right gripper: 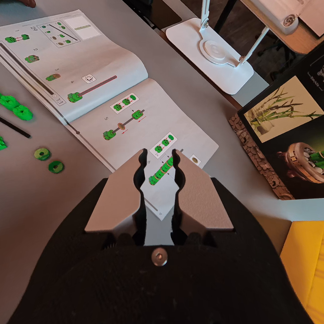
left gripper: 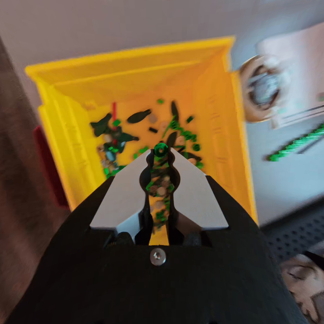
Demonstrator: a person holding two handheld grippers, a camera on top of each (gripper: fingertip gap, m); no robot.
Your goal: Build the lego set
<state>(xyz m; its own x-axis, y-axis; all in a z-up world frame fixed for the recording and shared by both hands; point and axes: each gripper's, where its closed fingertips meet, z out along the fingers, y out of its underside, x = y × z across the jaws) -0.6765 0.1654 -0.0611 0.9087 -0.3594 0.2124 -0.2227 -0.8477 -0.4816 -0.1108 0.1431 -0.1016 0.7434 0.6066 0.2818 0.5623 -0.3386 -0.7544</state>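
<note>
In the left wrist view my left gripper (left gripper: 160,151) is shut on a small round green piece (left gripper: 160,151) at its fingertips, held above a yellow bin (left gripper: 122,70) of loose green, dark and tan pieces (left gripper: 114,140). The view is blurred. In the right wrist view my right gripper (right gripper: 159,150) is open and empty above an open instruction booklet (right gripper: 87,70) on the grey table. Two round green pieces (right gripper: 42,154) (right gripper: 55,166), two green bricks (right gripper: 15,107) and a black rod (right gripper: 15,128) lie on the table to the left.
A white lamp base (right gripper: 210,52) stands at the far edge of the table. The set's black box (right gripper: 289,131) lies to the right. A corner of the yellow bin (right gripper: 305,266) shows at the lower right. A red thing (left gripper: 47,166) sits beside the bin's left wall. The gap from one gripper's tips to the other's is roughly 60 cm. My right tips are roughly 15 cm from the black rod (right gripper: 15,128).
</note>
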